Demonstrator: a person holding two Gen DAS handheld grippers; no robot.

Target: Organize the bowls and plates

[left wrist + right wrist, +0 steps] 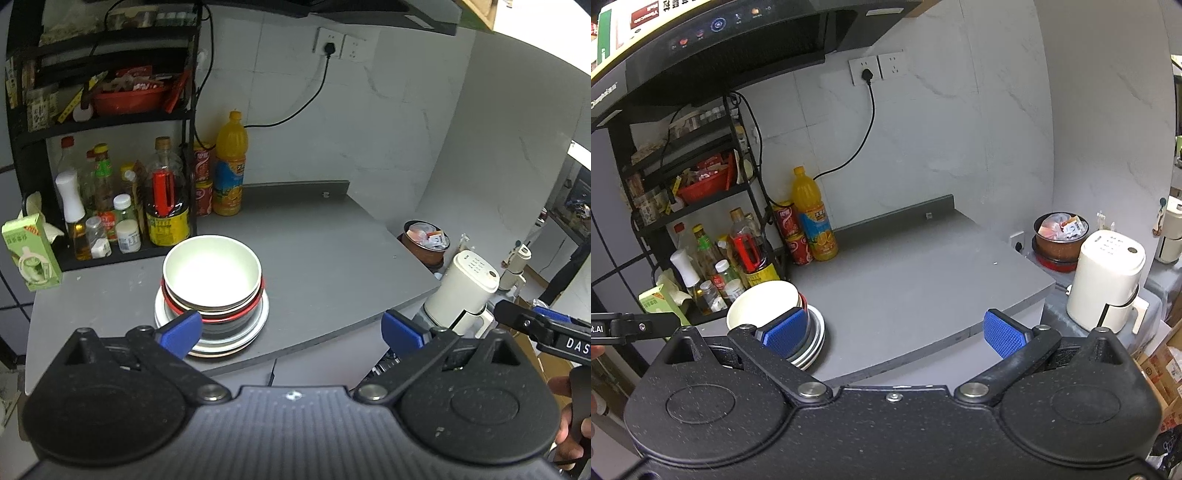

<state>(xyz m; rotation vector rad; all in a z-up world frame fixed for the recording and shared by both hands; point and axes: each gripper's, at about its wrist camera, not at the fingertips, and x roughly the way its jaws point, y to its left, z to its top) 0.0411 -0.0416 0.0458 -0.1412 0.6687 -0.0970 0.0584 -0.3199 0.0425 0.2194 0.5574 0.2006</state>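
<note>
Looking down the left gripper (291, 332), both blue pads are spread as wide as they go, with nothing clamped between them. Just ahead of the left fingertip (181, 331) sits the stack of plates and bowls (212, 291) on the grey counter (332, 251): a white bowl (211, 271) on top, a red-rimmed bowl (255, 308) under it, plates (221, 345) at the bottom. The left pad overlaps the stack's near edge in the picture; whether it touches I cannot tell. The right fingertip (402, 330) hangs past the counter's front edge, well clear of the stack. Far right in this view, the other tool pokes in, a hand (569, 424) behind it.

Over to the right gripper (895, 332): jaws also wide apart, gripping nothing. The same stack (809, 332) lies at its left fingertip (785, 334), the pad hiding part of the bowls, the white bowl (764, 302) rising just beyond it. The right pad (1004, 332) sits over the counter's near edge (923, 295), far from the dishes. Off beyond that finger, a white appliance (1106, 284) stands beside the counter.
</note>
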